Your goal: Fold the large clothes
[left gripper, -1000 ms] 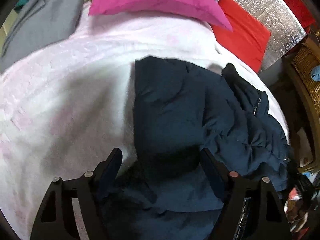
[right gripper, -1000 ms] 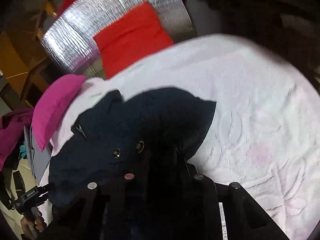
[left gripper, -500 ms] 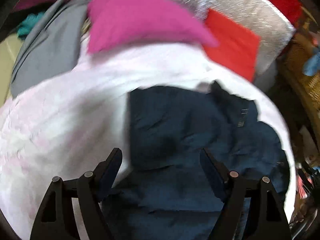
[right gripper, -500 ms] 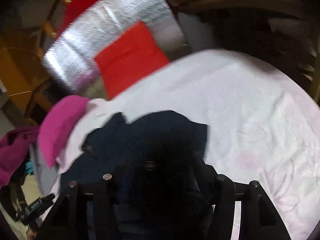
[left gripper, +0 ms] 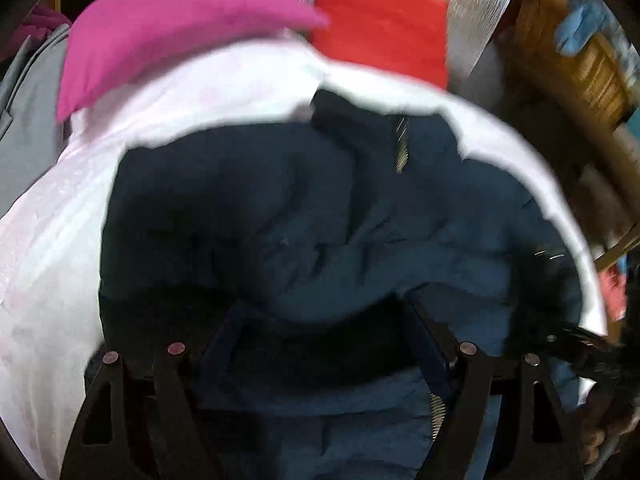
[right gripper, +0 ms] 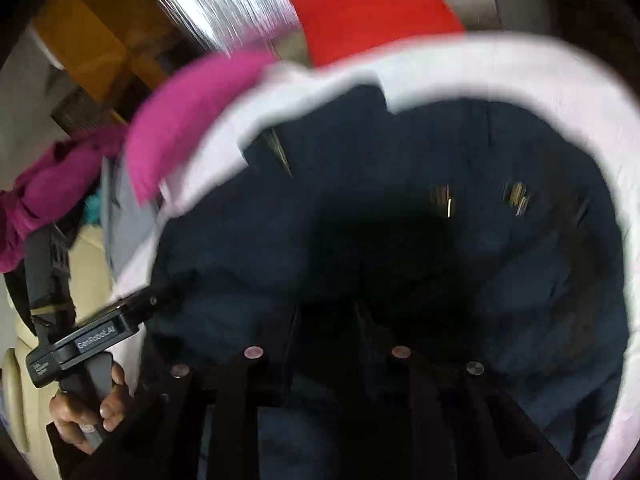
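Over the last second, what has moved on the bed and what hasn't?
Both grippers have closed in on the navy jacket, which now fills far more of each view. The left gripper remains open with jacket fabric bunched between its fingers; the right gripper has its fingers close together on dark fabric. The pink pillow, red cushion and white bedspread have stayed put.

Pink pillow (left gripper: 172, 28) beside red cushion (left gripper: 380, 20), silver foil panel (left gripper: 476, 4) behind; white bedspread (left gripper: 52, 240) below.
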The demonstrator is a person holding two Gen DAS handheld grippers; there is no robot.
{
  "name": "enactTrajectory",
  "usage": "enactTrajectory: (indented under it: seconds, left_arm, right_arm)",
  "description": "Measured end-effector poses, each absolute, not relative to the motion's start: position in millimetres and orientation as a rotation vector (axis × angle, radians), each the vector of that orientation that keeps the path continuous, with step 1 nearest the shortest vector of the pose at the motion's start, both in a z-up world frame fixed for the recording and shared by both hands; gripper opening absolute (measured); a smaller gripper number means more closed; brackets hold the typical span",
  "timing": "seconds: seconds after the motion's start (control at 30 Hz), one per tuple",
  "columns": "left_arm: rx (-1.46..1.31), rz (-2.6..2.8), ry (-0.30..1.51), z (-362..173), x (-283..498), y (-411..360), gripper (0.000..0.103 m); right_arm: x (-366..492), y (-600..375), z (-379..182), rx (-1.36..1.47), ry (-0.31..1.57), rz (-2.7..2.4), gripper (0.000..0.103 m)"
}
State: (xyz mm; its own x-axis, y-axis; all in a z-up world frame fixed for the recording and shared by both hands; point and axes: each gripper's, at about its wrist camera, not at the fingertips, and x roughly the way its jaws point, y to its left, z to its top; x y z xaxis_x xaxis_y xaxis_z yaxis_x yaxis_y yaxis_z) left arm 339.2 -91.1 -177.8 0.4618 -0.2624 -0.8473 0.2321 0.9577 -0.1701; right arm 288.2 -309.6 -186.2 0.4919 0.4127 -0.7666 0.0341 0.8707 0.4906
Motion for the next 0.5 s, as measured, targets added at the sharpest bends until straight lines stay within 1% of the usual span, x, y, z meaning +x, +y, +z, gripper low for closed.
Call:
enactTrajectory:
  seconds: [0.03,0.1,0.2,0.33,0.37,0.5]
  left_arm:
    - [-0.020,-0.301,1.046,-182,338,-92,0.081]
    - [0.038,-0.298,1.040,-185,333,-97,0.081]
    - [0.071,-0.302,1.057,-189,333,-99,0.081]
    - [-0.014,-0.324,1.078,-179,343,-83,0.081]
    - [-0.033,-0.324,1.075,-175,346,-77,0.081]
    - [-0.073,-0.270,0.971,-144,347,-50,0.081]
  right_arm:
    - [289,-313,-193,0.508,1.071,0.250,0.027]
    - [289,-317,-196,0.528,1.105,0.254,0.020]
    - [290,-316,-199,0.518,1.129,0.256,0.020]
    - [294,-316,-193,0.523,1.125,0.269,0.020]
    - [295,-318,-189,0.536,1.115,0.282,0.022]
    - [287,-341,-162,0.576,0.973,0.270,0.022]
